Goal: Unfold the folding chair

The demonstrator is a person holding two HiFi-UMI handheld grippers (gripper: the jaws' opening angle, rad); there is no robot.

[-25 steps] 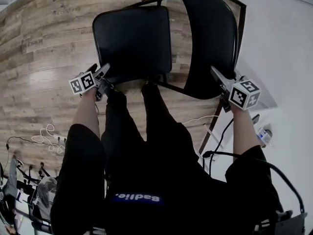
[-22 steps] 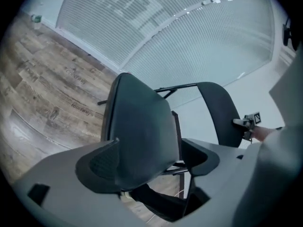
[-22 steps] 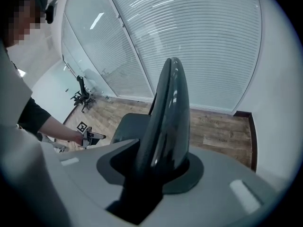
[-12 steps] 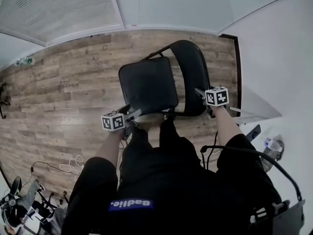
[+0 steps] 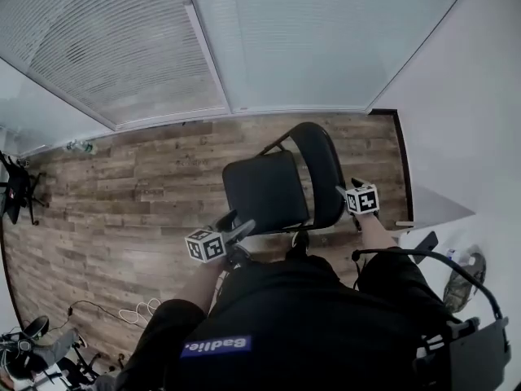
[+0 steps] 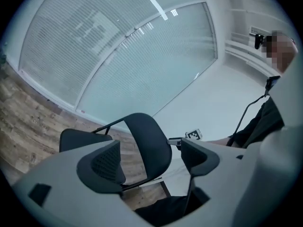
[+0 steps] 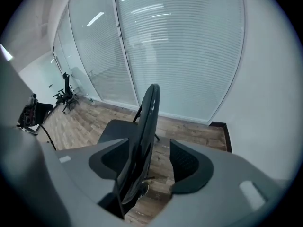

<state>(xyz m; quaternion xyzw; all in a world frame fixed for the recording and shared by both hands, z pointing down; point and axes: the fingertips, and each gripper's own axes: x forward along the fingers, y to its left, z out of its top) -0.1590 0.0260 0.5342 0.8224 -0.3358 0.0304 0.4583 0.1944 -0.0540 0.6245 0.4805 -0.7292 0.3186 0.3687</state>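
Note:
The black folding chair stands unfolded on the wood floor, with its seat (image 5: 264, 192) flat and its backrest (image 5: 321, 169) upright at the right. My left gripper (image 5: 242, 227) hovers open by the seat's front left corner, clear of it. In the left gripper view the left gripper (image 6: 151, 157) holds nothing, and the backrest (image 6: 147, 143) shows beyond it. My right gripper (image 5: 343, 191) is at the backrest's right edge. Its jaws have just been opening. In the right gripper view the right gripper (image 7: 150, 160) straddles the backrest's edge (image 7: 144, 126), which lies close to the left jaw; the right pad is apart from it.
A glass wall with blinds (image 5: 269, 39) runs behind the chair, and a white wall (image 5: 456, 137) closes the right side. Loose cables (image 5: 138, 309) lie on the floor at lower left. Dark equipment (image 5: 16, 190) stands at the far left. My legs are just in front of the chair.
The head view has risen, so the chair looks smaller and farther. The left gripper has lifted away from the seat's front corner. The right gripper's jaws have opened off the backrest.

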